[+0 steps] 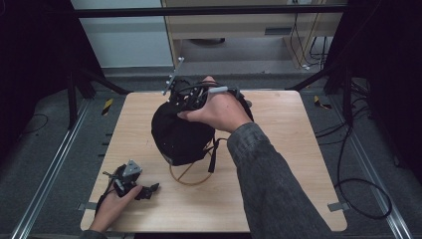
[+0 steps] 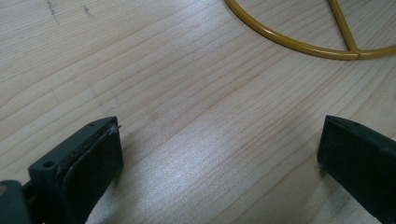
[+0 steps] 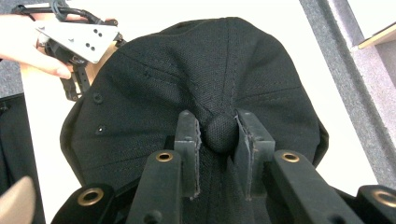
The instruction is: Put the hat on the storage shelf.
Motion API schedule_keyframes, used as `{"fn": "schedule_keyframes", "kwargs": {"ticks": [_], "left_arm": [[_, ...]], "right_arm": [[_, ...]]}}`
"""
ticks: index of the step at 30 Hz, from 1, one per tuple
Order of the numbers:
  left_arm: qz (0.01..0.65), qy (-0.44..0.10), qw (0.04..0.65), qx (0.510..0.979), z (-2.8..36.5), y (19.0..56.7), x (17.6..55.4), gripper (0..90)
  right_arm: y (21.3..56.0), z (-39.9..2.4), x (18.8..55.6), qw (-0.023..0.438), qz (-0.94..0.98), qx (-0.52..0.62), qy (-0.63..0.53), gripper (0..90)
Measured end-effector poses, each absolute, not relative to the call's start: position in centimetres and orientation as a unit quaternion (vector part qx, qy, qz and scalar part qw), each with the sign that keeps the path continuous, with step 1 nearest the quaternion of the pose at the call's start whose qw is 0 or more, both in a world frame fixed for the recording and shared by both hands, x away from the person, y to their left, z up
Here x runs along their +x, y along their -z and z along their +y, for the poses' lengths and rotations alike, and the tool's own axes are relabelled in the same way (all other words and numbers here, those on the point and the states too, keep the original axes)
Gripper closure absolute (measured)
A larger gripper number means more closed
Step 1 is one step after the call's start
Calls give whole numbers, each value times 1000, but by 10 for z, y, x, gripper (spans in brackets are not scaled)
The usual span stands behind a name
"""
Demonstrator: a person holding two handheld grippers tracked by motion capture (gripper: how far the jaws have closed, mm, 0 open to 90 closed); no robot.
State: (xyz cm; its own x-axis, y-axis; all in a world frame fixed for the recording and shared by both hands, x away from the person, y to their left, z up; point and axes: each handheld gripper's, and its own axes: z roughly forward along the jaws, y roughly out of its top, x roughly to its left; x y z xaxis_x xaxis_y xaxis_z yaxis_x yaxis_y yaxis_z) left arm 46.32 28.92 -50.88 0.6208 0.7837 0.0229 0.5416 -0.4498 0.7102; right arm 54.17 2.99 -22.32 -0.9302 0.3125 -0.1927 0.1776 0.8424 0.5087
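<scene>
A black cap (image 1: 180,134) sits on a yellow wire stand (image 1: 190,175) in the middle of the table. My right gripper (image 3: 220,131) is shut on the cap's top button (image 3: 221,133), its two jaws pinching it from both sides above the crown (image 3: 187,79). In the high view that gripper (image 1: 185,99) is at the cap's far side, held by a hand in a grey sleeve. My left gripper (image 1: 149,189) rests near the table's front left corner, open, with bare wood between its jaws (image 2: 219,154). The stand's yellow ring (image 2: 299,44) lies just ahead of it.
The light wooden table (image 1: 288,149) is ringed by black frame bars and cables on a grey floor. A black strap (image 1: 214,154) hangs from the cap's right side. A cabinet (image 1: 239,25) stands beyond the far edge.
</scene>
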Motion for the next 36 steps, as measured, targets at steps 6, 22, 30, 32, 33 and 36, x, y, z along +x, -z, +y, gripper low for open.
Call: {"fn": "schedule_keyframes", "kwargs": {"ticks": [6, 22, 30, 32, 33, 36], "left_arm": [[398, -177, 342, 833, 289, 509, 463, 0], [398, -177, 342, 833, 289, 509, 463, 0], [398, -177, 342, 833, 289, 509, 463, 0], [398, -177, 342, 833, 289, 509, 463, 0], [398, -177, 342, 833, 289, 509, 463, 0], [398, -177, 342, 833, 289, 509, 463, 0]], "right_arm": [[225, 33, 543, 133, 950, 133, -248, 719], [230, 35, 545, 132, 948, 140, -252, 674], [229, 34, 545, 134, 945, 143, -262, 666], [229, 34, 545, 133, 945, 142, -263, 670], [229, 34, 545, 132, 945, 142, -263, 672], [229, 34, 545, 132, 945, 142, -264, 673]]}}
